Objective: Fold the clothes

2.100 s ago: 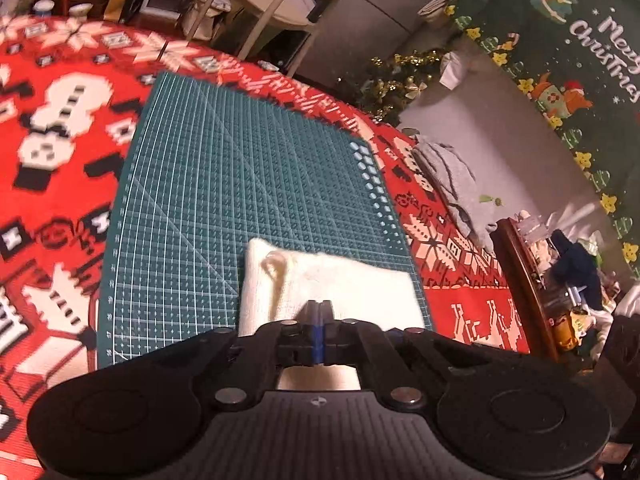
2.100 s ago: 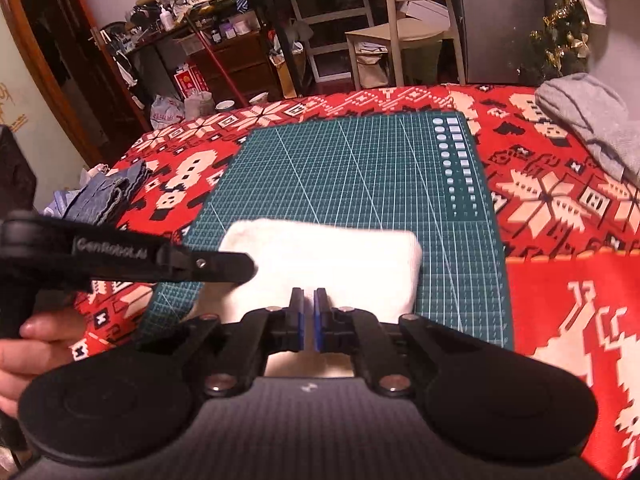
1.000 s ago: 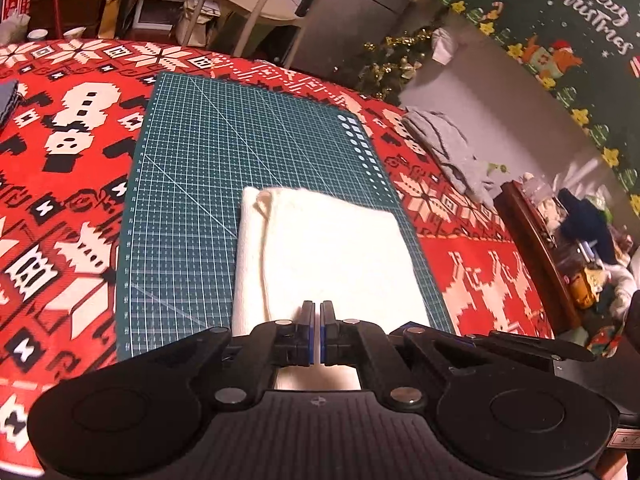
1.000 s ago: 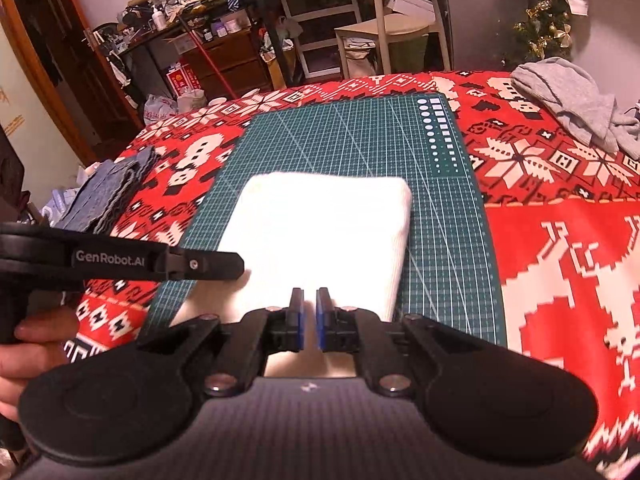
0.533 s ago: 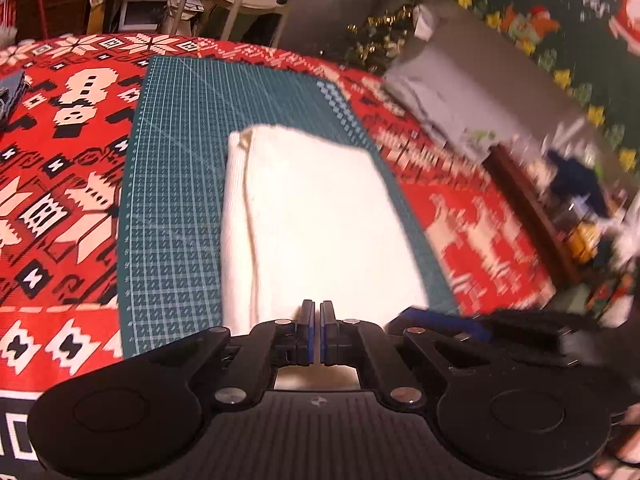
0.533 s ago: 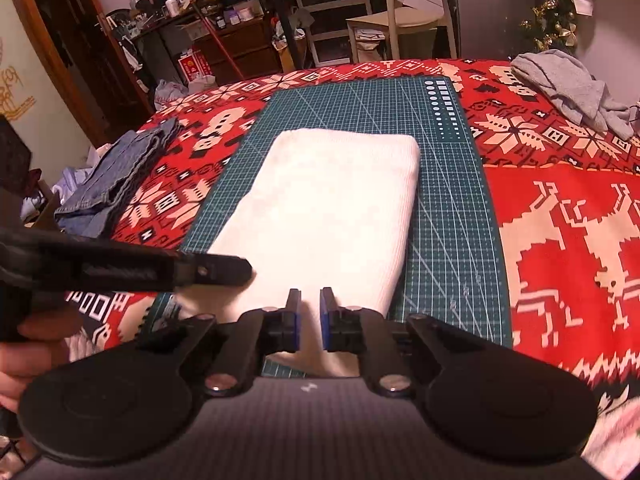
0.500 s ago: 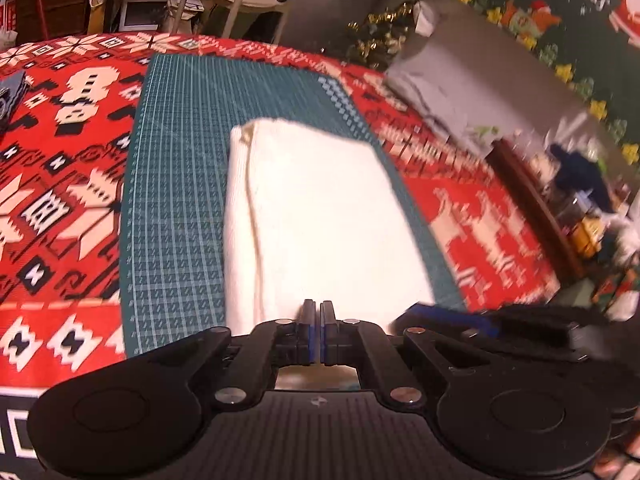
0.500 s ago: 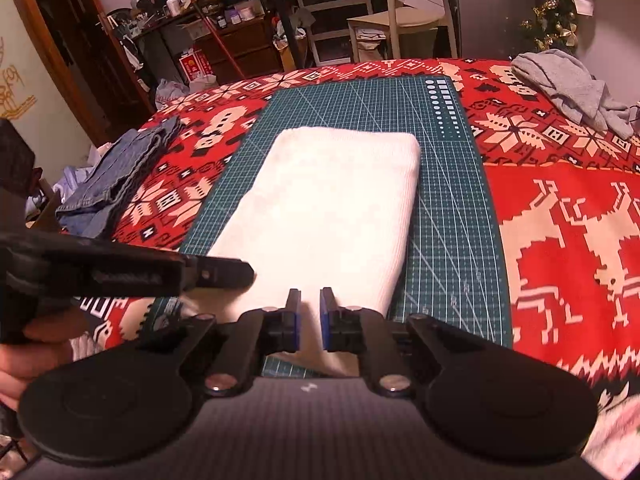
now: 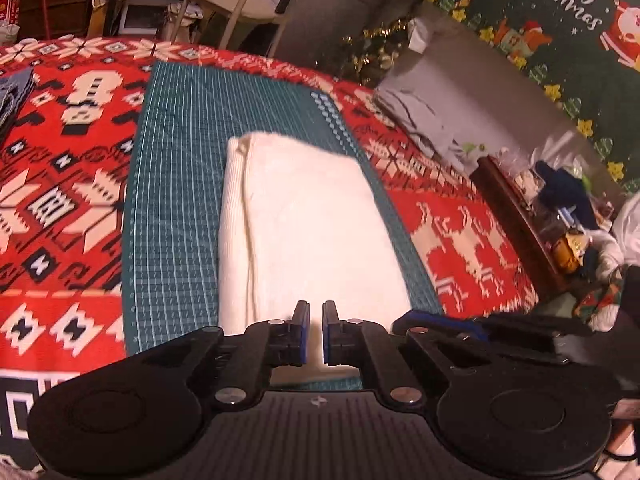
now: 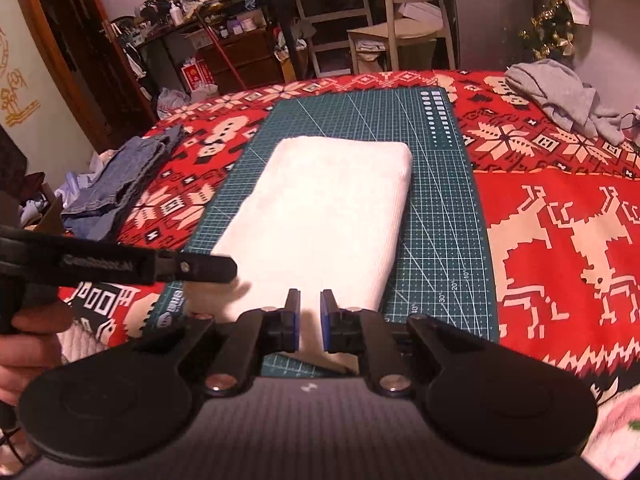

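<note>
Cream ribbed garment (image 10: 332,208) folded into a rectangle on gridded green mat (image 10: 440,216) – both tools, left (image 9: 315,330) and right (image 10: 309,320), slightly parted, pinching nothing

left gripper (image 9: 315,332): matte black body; two round discs at the sides; blue pads on the inner finger faces; silver screw heads on the linkage arms
right gripper (image 10: 308,326): same black build; ribbed housing with a small white mark; blue pads; silver screws
left gripper side: blurred white lettering on black bar
hand (image 10: 28,344): bare fingers, no sleeve visible
</note>
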Tool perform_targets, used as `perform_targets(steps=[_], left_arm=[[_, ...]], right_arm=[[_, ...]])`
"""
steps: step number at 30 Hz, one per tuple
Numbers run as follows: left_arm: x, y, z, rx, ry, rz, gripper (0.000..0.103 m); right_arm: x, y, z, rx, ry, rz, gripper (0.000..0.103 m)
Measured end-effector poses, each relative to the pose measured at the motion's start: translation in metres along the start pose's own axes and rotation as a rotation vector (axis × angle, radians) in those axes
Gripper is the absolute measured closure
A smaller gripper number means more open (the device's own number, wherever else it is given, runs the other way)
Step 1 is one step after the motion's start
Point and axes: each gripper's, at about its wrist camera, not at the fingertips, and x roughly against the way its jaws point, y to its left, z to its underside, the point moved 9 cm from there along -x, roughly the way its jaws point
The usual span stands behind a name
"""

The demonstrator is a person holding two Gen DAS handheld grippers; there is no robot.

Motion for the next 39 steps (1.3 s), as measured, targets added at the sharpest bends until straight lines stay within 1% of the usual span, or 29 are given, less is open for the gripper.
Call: perform_targets(steps=[3, 6, 8, 12, 15, 17, 19, 21, 23, 24, 25, 26, 27, 28, 29, 31, 32, 35, 36, 37, 39], left_arm=[[-0.012, 0.01, 0.004, 0.003, 0.025, -0.043, 0.099], [-0.015, 0.019, 0.012, 0.048, 0.036, 0.003, 0.101], [-0.013, 0.021, 0.014, 0.061, 0.036, 0.021, 0.101], [-0.013, 0.02, 0.014, 0.055, 0.033, 0.024, 0.101], [-0.01, 0.02, 0.014, 0.062, 0.029, 0.022, 0.101], [-0.004, 0.017, 0.011, 0.061, 0.011, 0.014, 0.099], [0.005, 0.012, 0.008, 0.04, -0.023, 0.008, 0.088], [0.015, 0.007, 0.003, 0.022, -0.048, -0.007, 0.067], [0.022, 0.006, -0.004, 0.007, -0.069, -0.039, 0.058], [0.025, 0.005, -0.008, 0.0, -0.08, -0.056, 0.055], [0.028, 0.006, -0.011, -0.006, -0.092, -0.079, 0.054], [0.03, 0.009, -0.015, -0.01, -0.102, -0.104, 0.053], [0.031, 0.012, -0.017, -0.009, -0.104, -0.126, 0.053], [0.031, 0.015, -0.019, -0.007, -0.103, -0.147, 0.053], [0.031, 0.019, -0.021, -0.005, -0.101, -0.168, 0.052], [0.03, 0.026, -0.023, -0.005, -0.082, -0.203, 0.046], [0.03, 0.029, -0.024, -0.007, -0.075, -0.222, 0.04], [0.032, 0.033, -0.026, -0.052, -0.102, -0.248, 0.036], [0.032, 0.032, -0.027, -0.075, -0.109, -0.246, 0.036], [0.031, 0.031, -0.028, -0.096, -0.111, -0.226, 0.036], [0.027, 0.028, -0.028, -0.115, -0.108, -0.175, 0.036]], right_arm=[[-0.011, -0.002, 0.002, 0.009, 0.009, 0.018, 0.093], [-0.015, -0.005, 0.01, 0.024, -0.001, 0.03, 0.093], [-0.015, -0.004, 0.013, 0.032, -0.007, 0.032, 0.093], [-0.016, -0.007, 0.013, 0.002, -0.002, 0.02, 0.092], [-0.015, -0.005, 0.013, 0.014, -0.002, 0.026, 0.091], [-0.011, -0.002, 0.01, 0.026, -0.001, 0.025, 0.089], [-0.003, 0.002, 0.005, 0.034, -0.019, 0.007, 0.073], [0.008, 0.002, -0.003, 0.039, -0.048, 0.008, 0.068], [0.017, -0.001, -0.012, 0.054, -0.073, 0.027, 0.06], [0.022, -0.002, -0.016, 0.063, -0.085, 0.037, 0.051], [0.027, -0.004, -0.019, 0.074, -0.094, 0.051, 0.037], [0.03, -0.007, -0.022, 0.081, -0.104, 0.065, 0.031], [0.034, -0.01, -0.024, 0.089, -0.113, 0.08, 0.021], [0.037, -0.014, -0.026, 0.095, -0.124, 0.092, 0.017], [0.039, -0.018, -0.029, 0.098, -0.125, 0.104, 0.015], [0.039, -0.024, -0.03, 0.101, -0.102, 0.118, 0.01], [0.038, -0.027, -0.03, 0.103, -0.086, 0.118, 0.009], [0.035, -0.037, -0.031, 0.088, -0.039, 0.109, 0.006], [0.033, -0.041, -0.031, 0.074, -0.022, 0.105, 0.005], [0.031, -0.045, -0.031, 0.06, -0.005, 0.102, 0.001], [0.027, -0.052, -0.031, 0.027, 0.002, 0.111, 0.001]])
